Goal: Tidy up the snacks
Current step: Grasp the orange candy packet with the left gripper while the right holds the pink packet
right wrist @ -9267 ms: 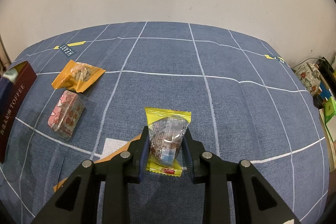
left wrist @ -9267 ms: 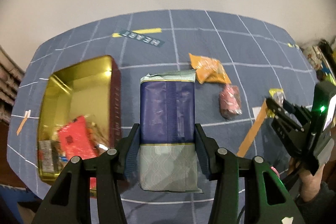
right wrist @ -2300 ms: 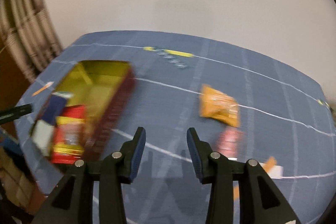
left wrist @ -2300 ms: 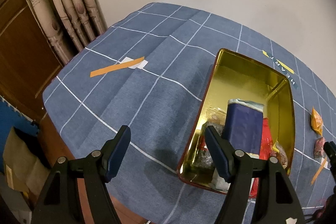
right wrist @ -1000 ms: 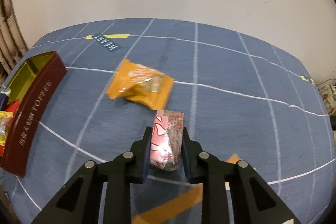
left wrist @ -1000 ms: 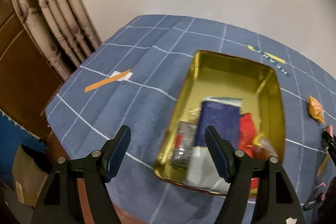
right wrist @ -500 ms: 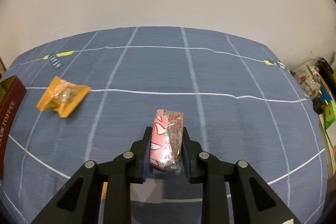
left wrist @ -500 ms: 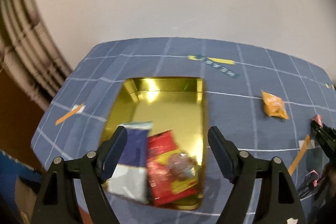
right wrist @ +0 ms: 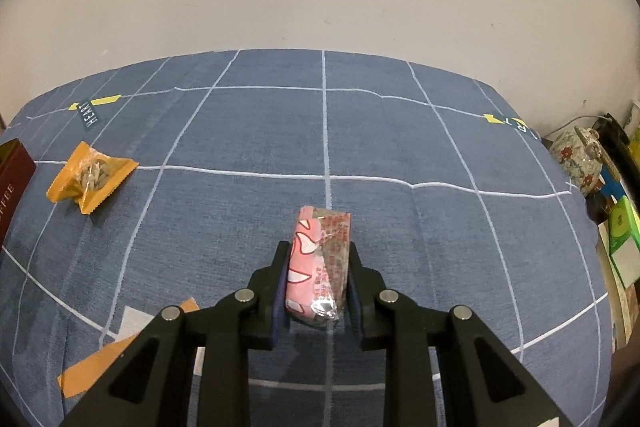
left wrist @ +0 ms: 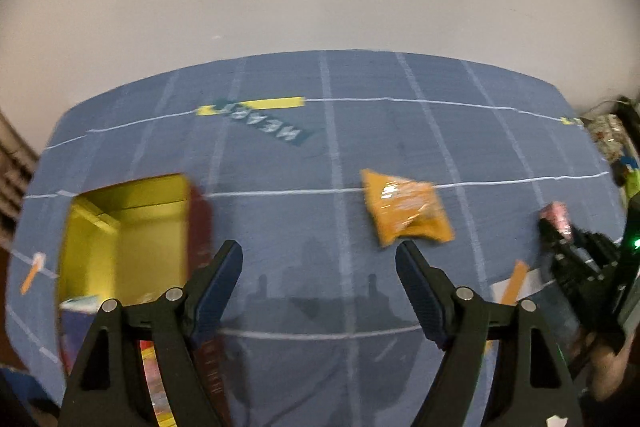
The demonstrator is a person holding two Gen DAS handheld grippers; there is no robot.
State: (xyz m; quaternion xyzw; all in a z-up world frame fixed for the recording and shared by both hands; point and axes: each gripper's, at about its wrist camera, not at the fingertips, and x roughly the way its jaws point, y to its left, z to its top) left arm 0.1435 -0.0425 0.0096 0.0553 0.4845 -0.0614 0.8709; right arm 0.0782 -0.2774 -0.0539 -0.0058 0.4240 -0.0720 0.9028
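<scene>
My right gripper (right wrist: 318, 287) clamps the pink pack (right wrist: 320, 263); my left gripper (left wrist: 319, 269) gapes empty near the orange pack (left wrist: 406, 213). Next, carry pink to the tin (left wrist: 120, 227).

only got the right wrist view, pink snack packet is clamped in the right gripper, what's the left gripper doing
observer: the left gripper is open and empty over the blue checked cloth.
operator: anything near it worth grabbing next
observer: an orange crinkled snack packet lies on the cloth just beyond one fingertip, not touching it.
operator: is there room left to drop mine
observer: the maroon rectangular tin with a gold inside is bare at its far end. Blurred packets, one of them a navy packet, sit at its near end.
</scene>
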